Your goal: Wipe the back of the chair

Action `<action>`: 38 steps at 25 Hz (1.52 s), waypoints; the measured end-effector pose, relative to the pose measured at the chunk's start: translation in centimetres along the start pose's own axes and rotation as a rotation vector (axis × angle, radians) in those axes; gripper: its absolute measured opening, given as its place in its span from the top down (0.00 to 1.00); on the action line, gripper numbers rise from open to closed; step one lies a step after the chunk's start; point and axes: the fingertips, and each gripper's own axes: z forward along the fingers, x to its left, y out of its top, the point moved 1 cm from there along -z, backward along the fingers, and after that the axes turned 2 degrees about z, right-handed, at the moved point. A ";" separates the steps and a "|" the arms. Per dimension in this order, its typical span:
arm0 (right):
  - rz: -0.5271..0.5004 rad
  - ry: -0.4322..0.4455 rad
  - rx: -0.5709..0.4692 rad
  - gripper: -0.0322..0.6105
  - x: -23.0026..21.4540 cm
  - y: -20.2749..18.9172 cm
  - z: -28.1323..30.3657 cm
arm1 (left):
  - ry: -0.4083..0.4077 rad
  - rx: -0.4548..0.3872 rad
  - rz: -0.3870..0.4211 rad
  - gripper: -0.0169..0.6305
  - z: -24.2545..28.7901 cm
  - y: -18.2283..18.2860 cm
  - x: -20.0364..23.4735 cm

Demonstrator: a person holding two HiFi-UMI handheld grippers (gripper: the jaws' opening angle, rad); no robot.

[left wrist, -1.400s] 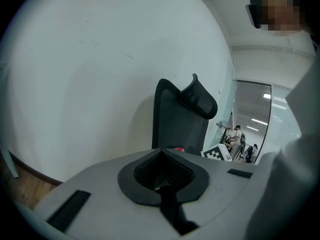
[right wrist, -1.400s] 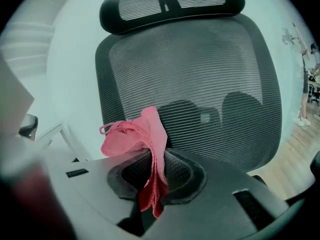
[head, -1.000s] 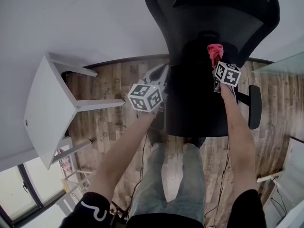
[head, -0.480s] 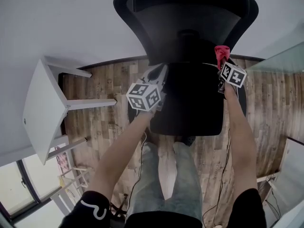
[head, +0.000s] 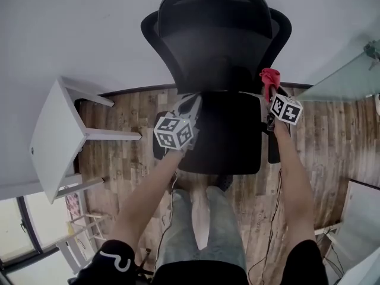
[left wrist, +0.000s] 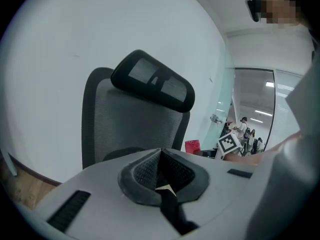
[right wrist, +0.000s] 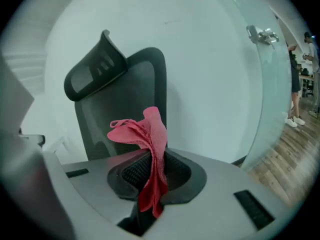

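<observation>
A black office chair stands facing me against the white wall, with its mesh back [head: 217, 52] and headrest [left wrist: 155, 86] upright and its seat [head: 222, 132] near my legs. My right gripper [head: 268, 91] is shut on a red cloth [head: 270, 78], held at the right side of the seat beside the lower edge of the back. In the right gripper view the red cloth [right wrist: 147, 144] sticks up from the right gripper [right wrist: 150, 176] in front of the mesh back [right wrist: 125, 119]. My left gripper [head: 191, 103] hovers at the seat's left side; the left gripper [left wrist: 162, 171] is shut and empty.
A white side table [head: 56, 135] stands on the wood floor [head: 127, 108] to the left. A glass partition [head: 344, 76] with a metal handle [right wrist: 262, 34] runs along the right. A cable [head: 169, 218] trails past my legs.
The chair has come leftward and now sits centred and square to me. Both grippers keep about the same place; the cloth now lies beside the back's right lower edge instead of before its middle.
</observation>
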 end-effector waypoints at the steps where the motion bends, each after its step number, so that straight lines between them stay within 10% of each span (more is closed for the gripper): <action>1: -0.010 0.026 -0.005 0.84 0.7 0.4 -1.0 | 0.002 -0.003 0.007 0.94 -0.6 0.5 -0.5; 16: -0.105 0.318 -0.155 0.84 12.6 5.9 -21.1 | -0.004 -0.113 0.102 0.94 -12.0 7.8 -10.0; 30: -0.211 0.425 -0.175 0.85 16.0 2.8 -44.4 | 0.012 -0.172 0.061 0.94 -29.8 3.8 -22.8; 38: -0.267 0.446 -0.165 0.85 16.0 -0.4 -52.9 | -0.039 -0.181 0.164 0.94 -35.2 3.5 -31.0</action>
